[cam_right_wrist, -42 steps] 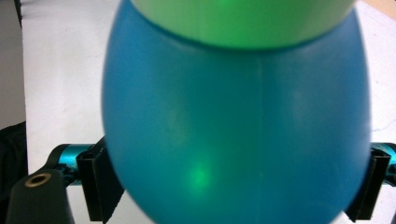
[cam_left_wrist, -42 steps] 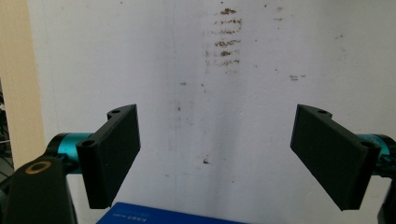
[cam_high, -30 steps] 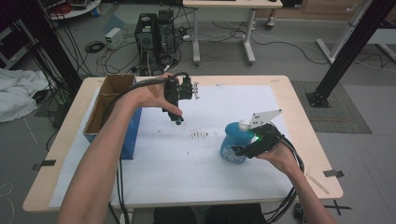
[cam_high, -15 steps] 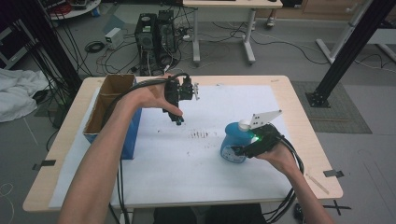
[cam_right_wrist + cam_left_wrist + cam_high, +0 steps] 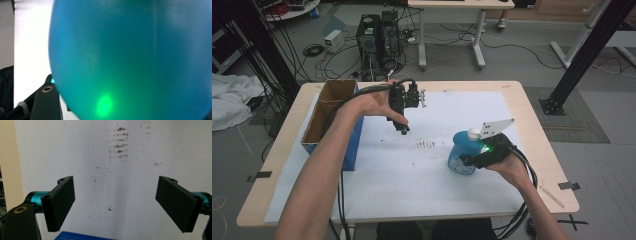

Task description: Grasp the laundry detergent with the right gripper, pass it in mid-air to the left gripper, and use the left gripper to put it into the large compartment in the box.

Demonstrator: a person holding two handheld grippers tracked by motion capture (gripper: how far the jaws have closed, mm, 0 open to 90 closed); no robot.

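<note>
The left gripper (image 5: 404,127) hangs over the white surface (image 5: 412,170), jaws wide apart and empty, above brown smudges (image 5: 426,144). To the right, the right gripper (image 5: 468,161) has been closing its jaws around the standing blue bottle (image 5: 460,150); contact seems likely, but cannot be confirmed.

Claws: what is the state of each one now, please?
Left claw: open, empty.
Right claw: closing around the blue bottle; grip cannot be told.

Table (image 5: 532,107) (white sheet (image 5: 412,175), bottle (image 5: 460,152), box (image 5: 329,117))
</note>
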